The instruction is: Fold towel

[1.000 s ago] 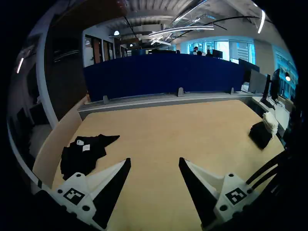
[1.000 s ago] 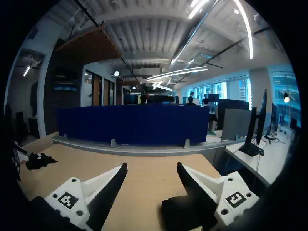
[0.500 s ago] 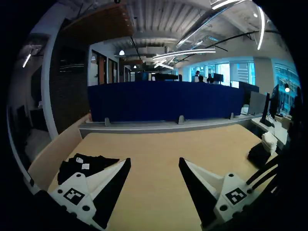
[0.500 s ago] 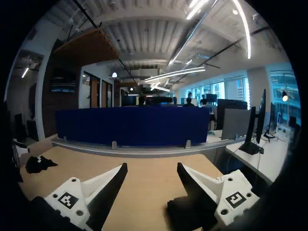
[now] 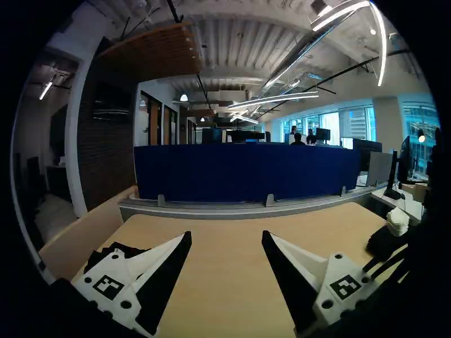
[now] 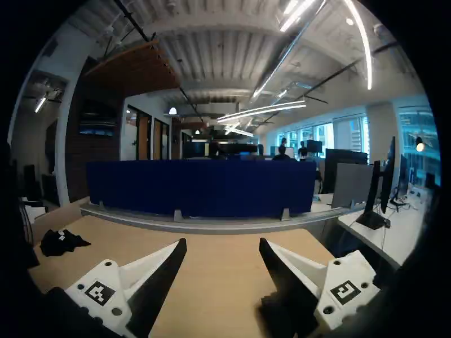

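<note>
Pale wood makes up the desk, which runs up to a blue partition. Short of the partition's left end, a crumpled black towel lies on the desk; in the left gripper view it is partly hidden behind a finger. Toward the partition's right end sits a stack of folded towels, white over black. The left gripper and right gripper hover over the desk facing the partition, fingers spread wide apart, holding nothing.
</note>
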Available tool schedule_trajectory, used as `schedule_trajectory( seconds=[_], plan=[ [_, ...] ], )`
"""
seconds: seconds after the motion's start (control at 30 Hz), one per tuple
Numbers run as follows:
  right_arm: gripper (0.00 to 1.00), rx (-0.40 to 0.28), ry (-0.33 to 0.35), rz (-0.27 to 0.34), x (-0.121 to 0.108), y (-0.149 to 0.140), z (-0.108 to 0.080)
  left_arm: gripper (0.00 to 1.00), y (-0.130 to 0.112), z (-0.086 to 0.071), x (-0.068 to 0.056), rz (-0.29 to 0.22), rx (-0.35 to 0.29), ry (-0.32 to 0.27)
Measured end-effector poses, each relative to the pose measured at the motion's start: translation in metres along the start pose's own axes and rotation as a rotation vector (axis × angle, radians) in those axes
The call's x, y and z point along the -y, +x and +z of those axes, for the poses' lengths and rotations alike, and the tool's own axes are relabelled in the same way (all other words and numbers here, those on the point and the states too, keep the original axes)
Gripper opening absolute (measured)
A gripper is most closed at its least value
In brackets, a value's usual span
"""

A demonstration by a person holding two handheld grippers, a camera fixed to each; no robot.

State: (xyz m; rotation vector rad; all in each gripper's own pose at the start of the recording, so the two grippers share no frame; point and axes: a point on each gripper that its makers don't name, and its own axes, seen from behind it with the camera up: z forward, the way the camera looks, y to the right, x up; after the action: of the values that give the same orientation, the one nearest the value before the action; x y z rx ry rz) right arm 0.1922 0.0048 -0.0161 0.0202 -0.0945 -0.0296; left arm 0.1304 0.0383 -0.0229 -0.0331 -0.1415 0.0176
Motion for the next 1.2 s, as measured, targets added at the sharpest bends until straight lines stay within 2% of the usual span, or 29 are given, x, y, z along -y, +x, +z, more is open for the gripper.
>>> schedule_trajectory(
  seconds=[0.17,0.47,0.77,0.97,1.2],
  plan=[
    [1.00,0.000,0.012,0.000,0.013,0.001,0.001,0.92,-0.003,0.005,0.002,0.015,-0.009,0.003],
    [1.00,-0.008,0.038,0.008,0.034,0.001,0.003,0.92,-0.022,0.012,-0.001,0.069,-0.041,0.000],
    [1.00,-0.021,0.042,-0.007,0.040,0.005,0.003,0.93,-0.042,0.014,0.005,0.076,-0.099,0.023],
    [1.00,-0.019,0.034,-0.026,0.040,-0.004,0.007,0.92,-0.065,0.016,0.013,0.077,-0.124,0.048],
    [1.00,-0.016,0.035,-0.044,0.052,-0.012,0.014,0.92,-0.098,0.018,0.018,0.089,-0.143,0.054]
  ],
)
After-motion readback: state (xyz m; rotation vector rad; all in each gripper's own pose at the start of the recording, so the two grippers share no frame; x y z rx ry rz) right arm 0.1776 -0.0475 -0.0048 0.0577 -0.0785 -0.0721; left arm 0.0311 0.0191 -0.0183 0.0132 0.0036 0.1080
